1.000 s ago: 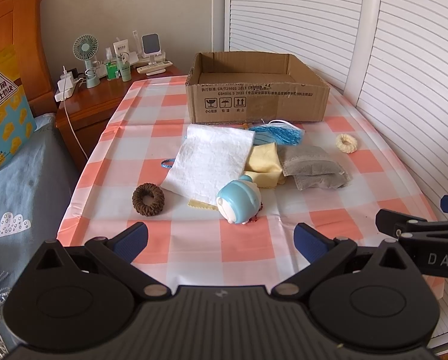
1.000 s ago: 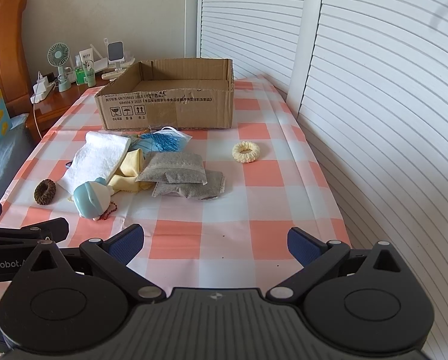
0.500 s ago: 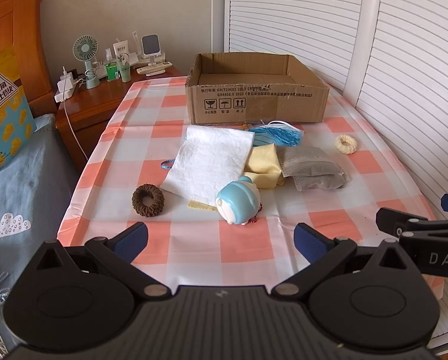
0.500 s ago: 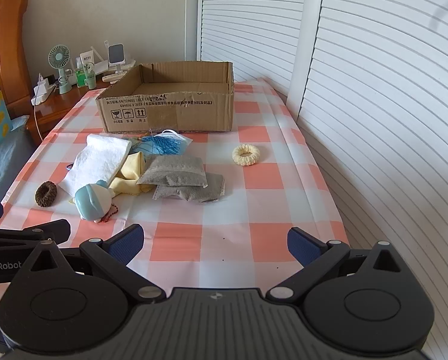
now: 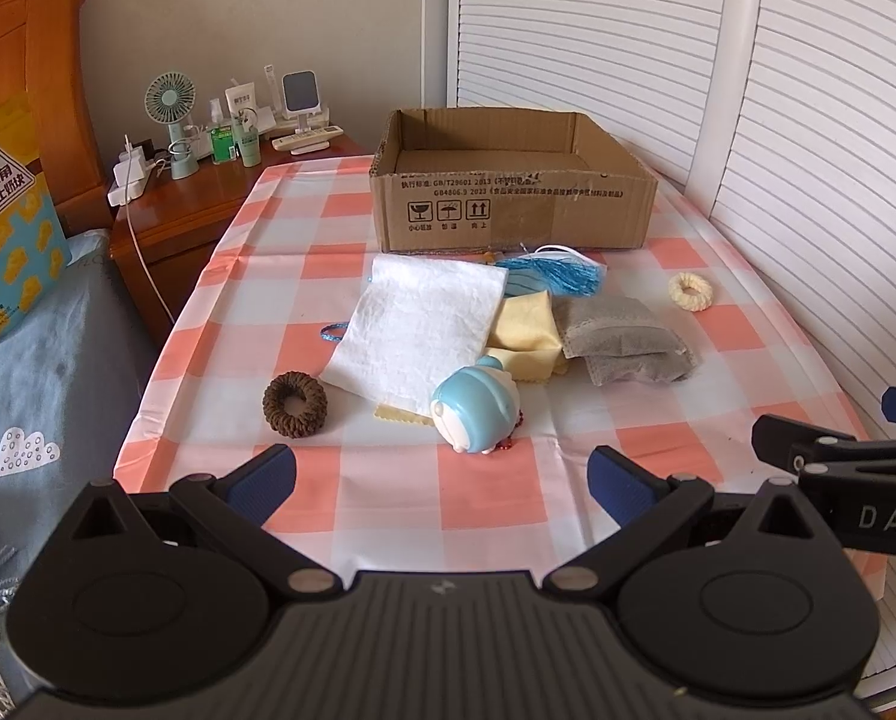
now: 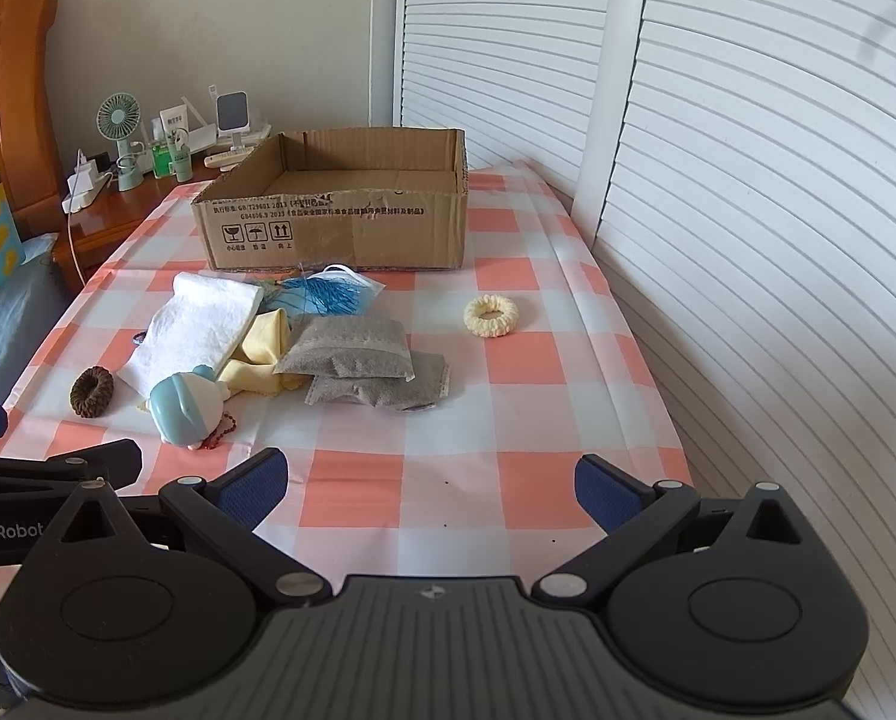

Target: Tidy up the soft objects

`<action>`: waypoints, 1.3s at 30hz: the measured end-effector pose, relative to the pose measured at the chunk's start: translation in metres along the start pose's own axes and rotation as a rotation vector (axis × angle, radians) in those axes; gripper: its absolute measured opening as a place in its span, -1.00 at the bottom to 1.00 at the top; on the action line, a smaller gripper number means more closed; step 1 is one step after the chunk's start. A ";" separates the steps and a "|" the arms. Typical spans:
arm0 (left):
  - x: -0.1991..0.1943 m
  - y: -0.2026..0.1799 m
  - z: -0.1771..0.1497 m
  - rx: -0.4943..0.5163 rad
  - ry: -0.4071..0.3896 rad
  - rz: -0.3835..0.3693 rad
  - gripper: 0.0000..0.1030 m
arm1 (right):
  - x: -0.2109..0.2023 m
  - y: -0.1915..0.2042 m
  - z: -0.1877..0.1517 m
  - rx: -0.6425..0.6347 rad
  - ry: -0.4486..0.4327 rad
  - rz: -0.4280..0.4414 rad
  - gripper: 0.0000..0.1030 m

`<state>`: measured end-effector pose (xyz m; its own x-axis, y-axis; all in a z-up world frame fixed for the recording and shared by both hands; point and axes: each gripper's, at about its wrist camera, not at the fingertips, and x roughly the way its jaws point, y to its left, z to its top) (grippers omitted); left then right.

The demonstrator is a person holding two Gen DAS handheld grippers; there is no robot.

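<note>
**Nothing Is in the Box Yet**

The cardboard box (image 5: 511, 213) sits at the far end of the table (image 5: 387, 516), on the pink and white checked cloth. It is open on top. The part of the inside we can see has nothing in it. So the tidy-up job looks like it has not really started.

All the soft things lie on the cloth in front of the box. There is a white towel (image 5: 420, 327). A yellow cloth (image 5: 523, 336) peeks out from under its edge. Two gray pouches (image 5: 625, 339) lie one on top of the other, touching the yellow cloth. A blue tassel (image 5: 553, 277) lies just in front of the box. A little blue toy (image 5: 476, 411) lies on its side, close to the near edge of the towel. A brown hair tie (image 5: 294, 404) sits to the left, by itself. A cream hair tie (image 6: 491, 315) sits to the right, well apart from the pile.

The left gripper (image 5: 441, 477) hangs over the near end of the table. Its two fingers are wide apart and hold nothing. The right gripper (image 6: 429, 480) is beside it, also spread wide and holding nothing.

I think every soft thing must go into the box. The blue toy is nearest to the left gripper, so it may be a good one to pick first.
</note>
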<state>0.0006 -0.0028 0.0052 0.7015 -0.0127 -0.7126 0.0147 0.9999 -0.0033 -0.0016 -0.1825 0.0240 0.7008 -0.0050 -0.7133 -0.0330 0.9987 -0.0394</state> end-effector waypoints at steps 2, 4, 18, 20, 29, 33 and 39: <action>0.000 0.000 0.002 0.001 -0.001 -0.005 0.99 | 0.000 0.000 0.000 0.000 -0.001 0.003 1.00; 0.000 -0.001 0.004 0.006 -0.002 -0.010 0.99 | 0.001 0.000 0.001 0.000 -0.002 0.005 1.00; 0.013 0.012 0.009 0.037 -0.022 -0.091 0.99 | 0.009 0.000 0.007 -0.029 -0.011 0.042 1.00; 0.016 0.016 0.009 0.032 -0.023 -0.107 0.99 | 0.012 0.000 0.008 -0.038 -0.016 0.047 1.00; 0.045 0.036 0.000 0.036 0.034 -0.101 0.99 | 0.036 -0.005 0.008 -0.054 0.000 0.062 1.00; 0.064 0.046 -0.007 0.051 0.093 -0.086 0.99 | 0.050 -0.006 0.006 -0.066 0.018 0.082 1.00; 0.089 0.060 -0.015 0.043 0.153 -0.071 0.99 | 0.068 -0.002 0.002 -0.079 0.052 0.089 1.00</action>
<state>0.0537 0.0567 -0.0689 0.5812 -0.0784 -0.8100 0.0931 0.9952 -0.0295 0.0478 -0.1850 -0.0229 0.6550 0.0786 -0.7515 -0.1508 0.9882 -0.0281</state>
